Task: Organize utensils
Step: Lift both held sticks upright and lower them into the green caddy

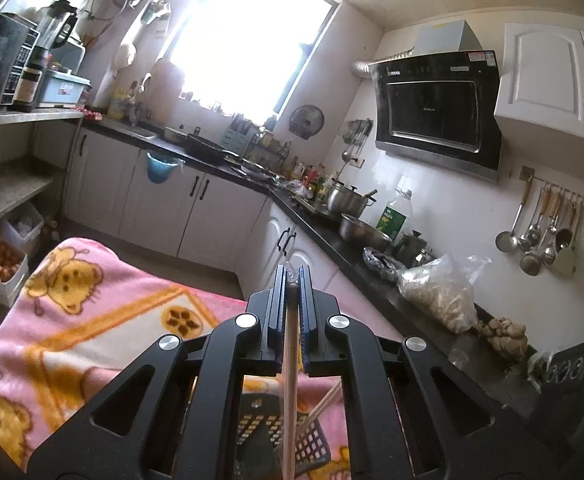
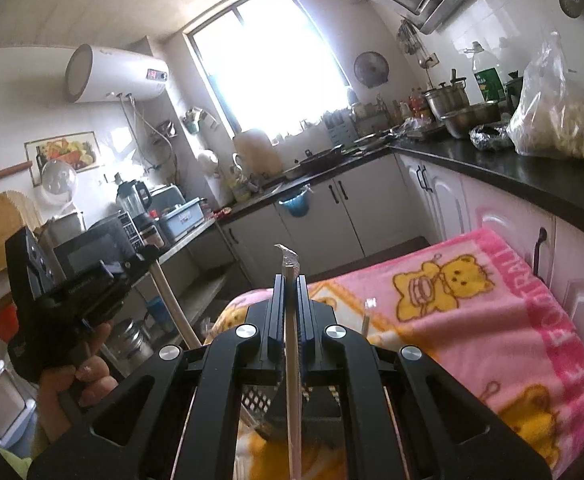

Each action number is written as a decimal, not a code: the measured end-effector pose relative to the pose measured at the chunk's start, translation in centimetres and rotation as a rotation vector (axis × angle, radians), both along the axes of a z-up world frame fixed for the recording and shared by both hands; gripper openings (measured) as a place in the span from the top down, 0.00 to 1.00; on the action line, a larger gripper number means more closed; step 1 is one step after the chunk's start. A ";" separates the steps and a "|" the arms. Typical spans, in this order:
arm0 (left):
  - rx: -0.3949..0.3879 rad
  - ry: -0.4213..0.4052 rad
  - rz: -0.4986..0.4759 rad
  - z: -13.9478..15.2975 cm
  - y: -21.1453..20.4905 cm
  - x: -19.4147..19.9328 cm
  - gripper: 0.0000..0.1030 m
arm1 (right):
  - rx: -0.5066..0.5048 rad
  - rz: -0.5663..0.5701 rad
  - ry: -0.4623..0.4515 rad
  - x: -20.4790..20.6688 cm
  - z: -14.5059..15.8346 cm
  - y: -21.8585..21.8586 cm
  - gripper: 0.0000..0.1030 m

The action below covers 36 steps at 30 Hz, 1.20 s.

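While both my tongs, left gripper and right gripper, pinch a light, stiff chopstick each, the black basket waits at 6 o'clock; mid-shaft grip beats slippery tips.

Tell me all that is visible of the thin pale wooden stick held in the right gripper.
The thin pale wooden stick, likely a chopstick, is straight, slender and light-coloured. A crinkled clear wrapper covers its far tip. The right gripper is shut on it, so it runs lengthwise between the black jaws. Its lower end passes over a black perforated basket on the pink bear-print blanket; contact cannot be told.
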State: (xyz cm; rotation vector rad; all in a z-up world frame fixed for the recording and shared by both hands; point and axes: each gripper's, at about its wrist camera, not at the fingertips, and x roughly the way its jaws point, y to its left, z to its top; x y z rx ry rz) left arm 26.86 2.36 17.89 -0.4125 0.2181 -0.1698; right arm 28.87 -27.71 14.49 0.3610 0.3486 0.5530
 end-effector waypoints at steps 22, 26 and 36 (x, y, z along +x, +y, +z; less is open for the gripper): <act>0.015 -0.008 0.065 -3.3 -0.2 3.6 0.99 | -0.025 -0.135 -0.081 4.3 0.2 0.0 0.95; 0.028 -0.012 0.059 -4.1 -0.5 3.8 0.99 | -0.037 -0.142 -0.086 4.6 -0.6 0.3 0.95; 0.065 -0.001 0.031 -6.7 -1.7 4.2 0.99 | -0.110 -0.148 -0.108 4.6 -2.9 1.9 0.95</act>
